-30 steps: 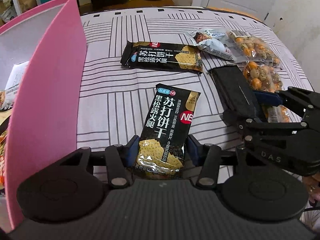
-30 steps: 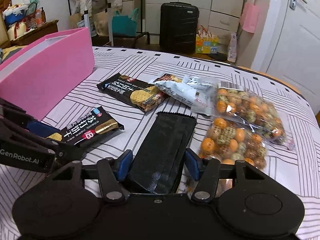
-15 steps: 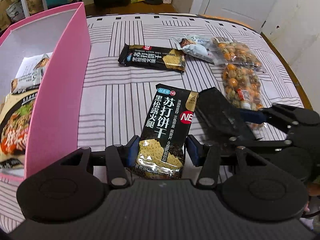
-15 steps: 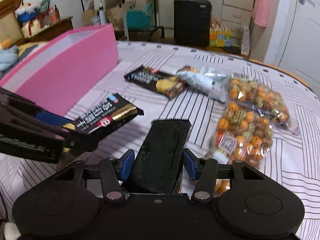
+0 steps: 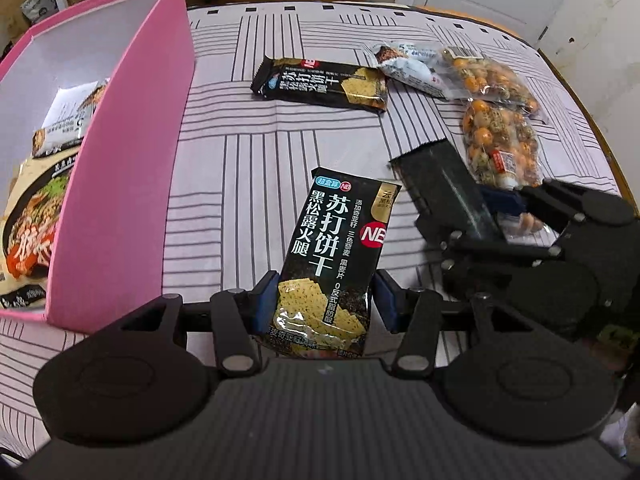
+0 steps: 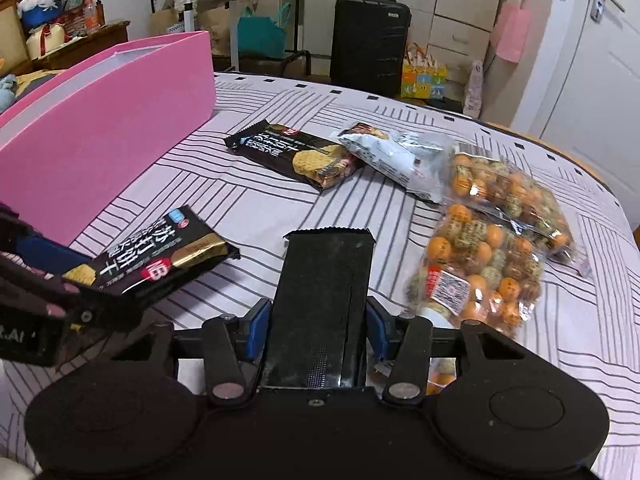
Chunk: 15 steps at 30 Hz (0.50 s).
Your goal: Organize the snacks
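Observation:
My left gripper [image 5: 326, 300] is shut on a black soda cracker pack [image 5: 338, 252] and holds it above the striped tablecloth, right of the pink box [image 5: 128, 152]. My right gripper [image 6: 316, 324] is shut on a plain black snack pack [image 6: 324, 292], lifted off the table. That pack also shows in the left wrist view [image 5: 444, 196], and the cracker pack in the right wrist view [image 6: 160, 256]. A third black cracker pack [image 5: 322, 83] lies further back on the cloth.
The pink box holds a noodle pack [image 5: 32, 232] and a white packet [image 5: 68, 124]. A white snack bag [image 6: 384, 156] and two clear bags of orange coated nuts [image 6: 476, 264] lie at right. A black suitcase [image 6: 370, 44] stands beyond the table.
Both grippers have risen with their packs, which are lifted higher off the cloth. The left view now looks into the pink box, and the right gripper has come closer to the left.

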Available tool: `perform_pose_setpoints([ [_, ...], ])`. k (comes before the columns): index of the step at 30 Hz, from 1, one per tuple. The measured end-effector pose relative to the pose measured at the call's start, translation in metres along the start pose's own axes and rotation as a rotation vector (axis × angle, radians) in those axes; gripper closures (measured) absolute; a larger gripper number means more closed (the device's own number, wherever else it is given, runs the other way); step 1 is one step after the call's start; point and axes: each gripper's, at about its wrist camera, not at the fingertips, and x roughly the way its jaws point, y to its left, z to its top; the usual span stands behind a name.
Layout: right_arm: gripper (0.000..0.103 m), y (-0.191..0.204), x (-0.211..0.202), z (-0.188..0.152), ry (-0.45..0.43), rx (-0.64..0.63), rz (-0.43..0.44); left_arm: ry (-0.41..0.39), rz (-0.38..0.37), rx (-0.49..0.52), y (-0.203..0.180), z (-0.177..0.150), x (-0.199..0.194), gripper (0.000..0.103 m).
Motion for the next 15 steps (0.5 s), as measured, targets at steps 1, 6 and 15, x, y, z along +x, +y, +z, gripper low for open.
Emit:
perform_pose_setpoints([
  [1,0.049,-0.003,-0.002,0.001,0.009,0.014,0.01,-0.006,-0.006,0.001,0.0,-0.002,-0.003,0.054],
  [6,0.049,-0.014,-0.024,0.003,0.096,0.073,0.109,-0.015,-0.025,0.004,-0.003,-0.009,-0.021,0.054],
  [15,0.049,-0.002,-0.077,0.01,0.189,0.01,0.226,-0.003,0.002,-0.002,0.005,-0.029,-0.064,0.054],
])
